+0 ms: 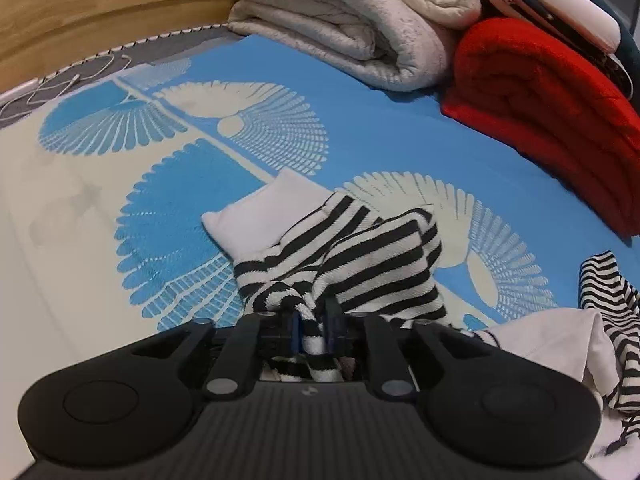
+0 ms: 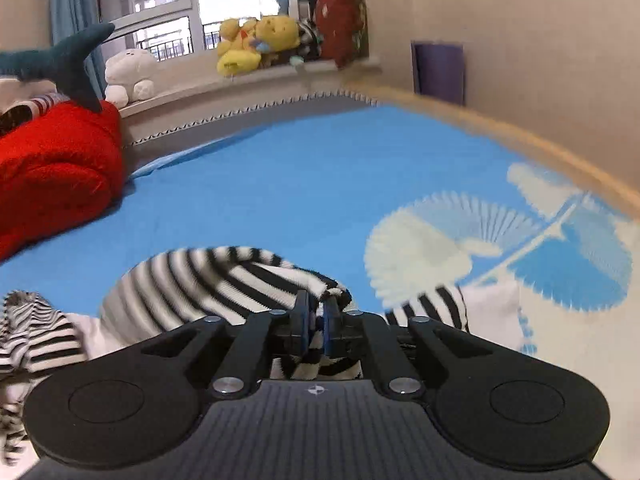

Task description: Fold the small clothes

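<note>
Open blue bedspread (image 2: 260, 184) is lying clear ahead. A folded red blanket (image 1: 552, 120) and a cream quilt (image 1: 352, 28) are blocking the far side, a wooden bed frame (image 1: 100, 4) bounding the edge.

Surface: a bed (image 1: 360, 92) with a wooden frame (image 1: 100, 4) along its far edge.
Cover: a blue and cream bedspread (image 2: 280, 184) printed with fan-shaped patterns; a grey mattress edge (image 1: 80, 68) with white trim shows beyond it.
Striped garment (image 1: 360, 264): black and white, crumpled, lying on the bedspread near the middle, with a plain white part (image 1: 260, 220) spread flat at its far left.
Second striped cloth (image 1: 612, 320): bunched at the right, over a white cloth (image 1: 552, 340).
Folded cream blanket (image 1: 352, 20): at the far side of the bed.
Folded red blanket (image 1: 552, 100): just beside the cream one, to its right.
</note>
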Demonstrator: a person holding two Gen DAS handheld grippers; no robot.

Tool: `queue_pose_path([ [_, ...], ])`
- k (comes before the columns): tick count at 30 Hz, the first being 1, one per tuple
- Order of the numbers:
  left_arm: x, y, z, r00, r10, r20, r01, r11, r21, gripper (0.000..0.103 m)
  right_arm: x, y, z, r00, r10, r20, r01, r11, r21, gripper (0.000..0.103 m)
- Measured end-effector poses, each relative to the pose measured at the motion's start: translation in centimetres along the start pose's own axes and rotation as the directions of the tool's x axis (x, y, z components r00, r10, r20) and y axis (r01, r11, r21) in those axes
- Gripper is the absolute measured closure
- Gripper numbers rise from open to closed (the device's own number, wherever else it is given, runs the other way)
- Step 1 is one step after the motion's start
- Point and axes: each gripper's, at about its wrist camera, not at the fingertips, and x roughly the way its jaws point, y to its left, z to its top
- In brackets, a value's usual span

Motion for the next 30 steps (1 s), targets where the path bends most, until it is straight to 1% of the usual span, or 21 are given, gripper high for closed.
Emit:
queue_pose_path([
  [1,-0.1,0.0,0.0,1.0,-0.007,-0.011,0.007,1.0,0.007,0.07,0.3,1.2,-0.7,1.0,0.0,-0.022,-0.001,0.999,-0.047,0.069],
  [2,-0.6,0.0,0.0,1.0,-0.017,-0.019,0.017,1.0,0.008,0.06,0.6,2.0,-1.4,0.996,0.014,-0.084,-0.021,0.996,-0.089,0.044],
  [3,-1.3,-0.1,0.2,0.999,-0.029,-0.028,0.03,1.0,0.009,0.053,0.3,2.4,-1.9,0.991,0.019,-0.133,-0.033,0.994,-0.106,0.04],
  [5,-3.4,-0.4,0.4,0.998,-0.052,-0.035,0.052,0.999,0.015,0.023,-2.2,1.8,-3.5,0.985,0.073,-0.154,-0.087,0.992,-0.09,0.036],
  [6,-4.8,-0.7,0.4,0.998,-0.057,-0.025,0.058,0.998,0.027,0.018,-4.0,1.5,-4.3,0.979,0.12,-0.166,-0.135,0.987,-0.082,0.034],
  [8,-8.3,-1.7,-0.4,0.998,-0.065,-0.001,0.065,0.991,0.115,0.013,-8.6,0.4,-6.1,0.961,0.196,-0.196,-0.215,0.974,-0.077,0.025],
  [11,-14.4,-2.8,-3.3,0.993,-0.117,0.001,0.112,0.959,0.259,0.01,-15.4,-0.4,-9.4,0.916,0.296,-0.272,-0.329,0.94,-0.085,0.021],
  [12,-16.6,-3.0,-4.8,0.988,-0.153,-0.008,0.148,0.943,0.299,0.01,-17.2,-0.7,-10.3,0.905,0.314,-0.288,-0.349,0.934,-0.079,0.021],
  [14,-20.0,-3.5,-8.2,0.973,-0.226,-0.052,0.228,0.895,0.384,0.004,-21.1,-0.7,-12.3,0.89,0.349,-0.294,-0.386,0.919,-0.076,0.017],
  [15,-21.6,-3.8,-10.5,0.963,-0.257,-0.08,0.266,0.865,0.425,0.002,-22.3,-0.8,-13.3,0.887,0.359,-0.29,-0.395,0.916,-0.074,0.017],
  [17,-23.9,-4.4,-15.3,0.936,-0.308,-0.169,0.35,0.787,0.507,0.002,-24.1,-0.5,-15.3,0.877,0.376,-0.299,-0.415,0.907,-0.077,0.017],
  [19,-24.7,-5.2,-19.6,0.908,-0.318,-0.272,0.418,0.727,0.545,0.002,-24.8,-0.5,-16.5,0.864,0.382,-0.328,-0.426,0.902,-0.072,0.017],
  [20,-24.7,-5.6,-21.3,0.898,-0.317,-0.305,0.438,0.707,0.555,0.002,-25.2,-0.4,-17.0,0.858,0.383,-0.342,-0.43,0.9,-0.069,0.017],
  [21,-24.8,-6.2,-22.9,0.894,-0.311,-0.322,0.445,0.692,0.569,0.002,-25.1,-0.5,-17.4,0.854,0.387,-0.348,-0.436,0.897,-0.071,0.017],
  [22,-24.9,-6.8,-23.9,0.895,-0.304,-0.325,0.443,0.682,0.582,0.003,-25.3,-0.5,-17.7,0.853,0.383,-0.355,-0.438,0.895,-0.085,0.017],
  [24,-24.4,-7.8,-25.3,0.906,-0.286,-0.312,0.422,0.673,0.608,0.006,-26.1,-0.8,-18.4,0.869,0.348,-0.352,-0.412,0.903,-0.125,0.017],
  [25,-23.8,-8.3,-25.6,0.91,-0.27,-0.316,0.412,0.681,0.605,0.014,-26.0,-1.1,-18.6,0.877,0.332,-0.348,-0.397,0.908,-0.134,0.017],
  [26,-23.1,-8.7,-25.8,0.904,-0.263,-0.338,0.421,0.688,0.59,0.043,-25.8,-1.5,-18.7,0.88,0.326,-0.345,-0.39,0.911,-0.134,0.017],
  [27,-22.1,-8.9,-25.9,0.877,-0.272,-0.397,0.464,0.695,0.549,0.066,-25.7,-2.0,-18.5,0.882,0.322,-0.343,-0.381,0.916,-0.121,0.017],
  [28,-21.4,-8.8,-25.9,0.86,-0.27,-0.434,0.48,0.718,0.504,0.091,-25.6,-2.5,-18.5,0.882,0.324,-0.341,-0.378,0.92,-0.105,0.017],
  [30,-22.0,-7.8,-24.7,0.861,-0.29,-0.417,0.473,0.758,0.449,0.093,-25.4,-3.5,-18.4,0.88,0.333,-0.338,-0.378,0.923,-0.073,0.018],
])
